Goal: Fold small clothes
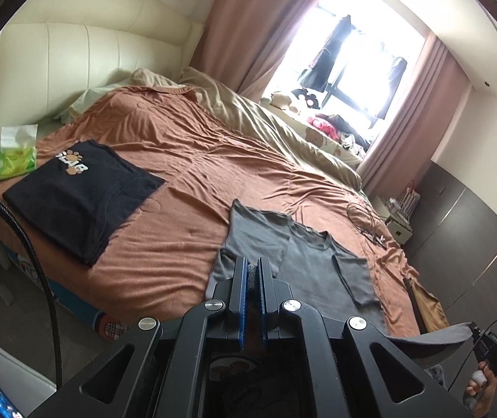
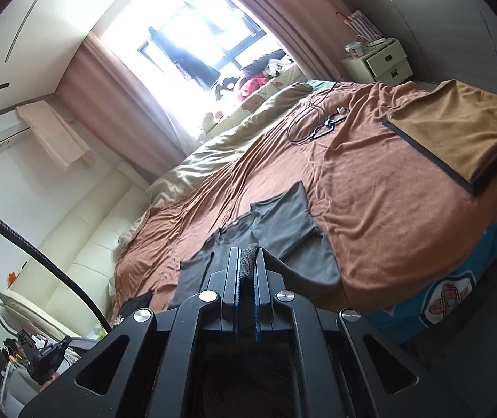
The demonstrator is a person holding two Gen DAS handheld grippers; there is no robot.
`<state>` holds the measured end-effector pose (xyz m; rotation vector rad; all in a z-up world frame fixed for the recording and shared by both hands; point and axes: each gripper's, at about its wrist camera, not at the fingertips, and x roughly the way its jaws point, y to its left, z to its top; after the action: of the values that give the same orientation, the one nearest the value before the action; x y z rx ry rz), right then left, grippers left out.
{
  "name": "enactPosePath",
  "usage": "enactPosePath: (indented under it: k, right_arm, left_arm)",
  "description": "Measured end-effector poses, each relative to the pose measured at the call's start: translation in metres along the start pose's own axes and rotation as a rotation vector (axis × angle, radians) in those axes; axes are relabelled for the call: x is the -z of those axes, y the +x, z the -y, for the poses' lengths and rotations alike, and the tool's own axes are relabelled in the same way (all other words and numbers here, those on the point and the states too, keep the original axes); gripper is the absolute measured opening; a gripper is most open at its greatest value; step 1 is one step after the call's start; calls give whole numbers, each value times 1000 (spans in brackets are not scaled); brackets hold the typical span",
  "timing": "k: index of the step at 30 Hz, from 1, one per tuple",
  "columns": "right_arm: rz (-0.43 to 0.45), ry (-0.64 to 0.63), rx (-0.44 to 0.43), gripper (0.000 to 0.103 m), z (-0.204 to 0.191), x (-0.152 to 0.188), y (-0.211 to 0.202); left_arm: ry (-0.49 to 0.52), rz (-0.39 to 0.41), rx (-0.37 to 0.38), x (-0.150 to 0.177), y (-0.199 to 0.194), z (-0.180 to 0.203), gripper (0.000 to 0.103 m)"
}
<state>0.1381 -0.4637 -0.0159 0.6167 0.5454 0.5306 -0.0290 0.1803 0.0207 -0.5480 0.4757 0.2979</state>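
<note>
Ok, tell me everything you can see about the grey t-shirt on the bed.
The grey t-shirt is plain, soft-looking knit with a round neckline. It lies face up near the edge of the orange bedspread, both short sleeves folded inward. Its bottom hem is lifted off the bed: the left claw and right claw each pinch a corner.

At the left of the left wrist view I see a green tissue pack [image 1: 17, 155] on the bed [image 1: 192, 160]. A cable [image 2: 313, 122] lies upper centre in the right wrist view, a nightstand [image 2: 382, 64] beyond.
</note>
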Motion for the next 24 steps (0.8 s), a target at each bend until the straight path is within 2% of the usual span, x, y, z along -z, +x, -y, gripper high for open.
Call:
enactPosePath:
  k: [6, 13, 24]
  right_arm:
    - [-23, 2, 12, 2, 0, -36, 61]
    - [-56, 24, 43, 2, 3, -76, 139]
    - [-128, 64, 111, 2, 22, -107, 262]
  left_arm:
    - [27, 1, -43, -32, 46, 12, 6]
    - [27, -35, -86, -67, 124, 24, 6]
    - [26, -149, -166, -83, 248, 17, 6]
